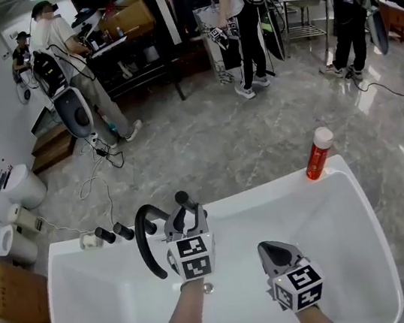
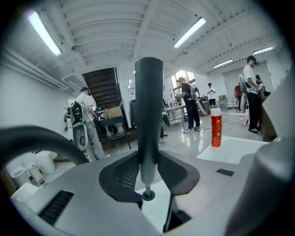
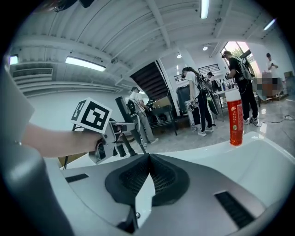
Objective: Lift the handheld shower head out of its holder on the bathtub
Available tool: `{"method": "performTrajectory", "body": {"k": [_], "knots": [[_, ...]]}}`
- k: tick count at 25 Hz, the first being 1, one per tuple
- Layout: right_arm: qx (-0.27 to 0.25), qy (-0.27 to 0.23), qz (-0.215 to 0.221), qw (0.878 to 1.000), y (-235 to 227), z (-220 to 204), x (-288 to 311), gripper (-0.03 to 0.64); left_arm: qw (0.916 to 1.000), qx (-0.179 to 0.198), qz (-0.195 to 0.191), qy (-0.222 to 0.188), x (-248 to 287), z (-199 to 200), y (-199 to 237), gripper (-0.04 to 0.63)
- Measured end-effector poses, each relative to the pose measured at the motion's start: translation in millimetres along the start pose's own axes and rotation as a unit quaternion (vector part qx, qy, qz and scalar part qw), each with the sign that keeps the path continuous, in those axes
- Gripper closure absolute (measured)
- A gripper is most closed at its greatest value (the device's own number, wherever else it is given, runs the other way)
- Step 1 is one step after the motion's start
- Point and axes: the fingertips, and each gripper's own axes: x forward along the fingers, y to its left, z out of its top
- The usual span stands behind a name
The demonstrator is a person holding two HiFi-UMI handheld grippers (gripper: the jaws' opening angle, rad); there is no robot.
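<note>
The handheld shower head is a dark grey wand, and it stands upright above the white bathtub's far rim. My left gripper is shut on its handle. In the left gripper view the wand rises straight up between the two pads. Its black hose loops down to the left of the gripper. To the right, my right gripper hangs over the tub's inside, shut and with nothing in it. In the right gripper view its pads meet at the tip, and my left gripper shows off to the left.
A red bottle stands on the tub's far right rim. Small dark knobs sit on the far left rim. Rolls and a bin stand on the floor at left. Several people work at tables beyond.
</note>
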Motion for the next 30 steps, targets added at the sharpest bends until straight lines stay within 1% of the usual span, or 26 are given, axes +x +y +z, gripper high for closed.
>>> {"method": "performTrajectory", "body": {"k": [3, 7, 14, 20, 24, 30], "knots": [[-0.003, -0.014, -0.003, 1.000, 5.2, 23.4, -16.8, 0.612, 0.9999, -0.001, 0.001, -0.014, -26.6, 26.9, -2.2, 0.459], [-0.008, -0.035, -0.006, 0.999, 14.8, 58.2, -49.6, 0.612, 0.9996, 0.009, -0.001, -0.026, -66.4, 60.4, -10.7, 0.459], [-0.022, -0.069, -0.011, 0.997, 38.7, 117.4, -104.4, 0.612, 0.9975, 0.025, -0.015, -0.064, -131.4, 126.7, -24.1, 0.459], [-0.035, -0.093, -0.005, 0.995, 59.3, 151.2, -148.6, 0.612, 0.9956, 0.041, -0.018, -0.082, -179.7, 162.4, -36.6, 0.459], [-0.043, -0.111, -0.001, 0.993, 67.3, 168.5, -171.8, 0.612, 0.9940, 0.055, -0.020, -0.092, -203.9, 179.5, -44.2, 0.459], [-0.063, -0.127, 0.003, 0.990, 88.7, 189.7, -201.8, 0.612, 0.9926, 0.058, -0.026, -0.103, -240.8, 199.7, -52.3, 0.459]]}}
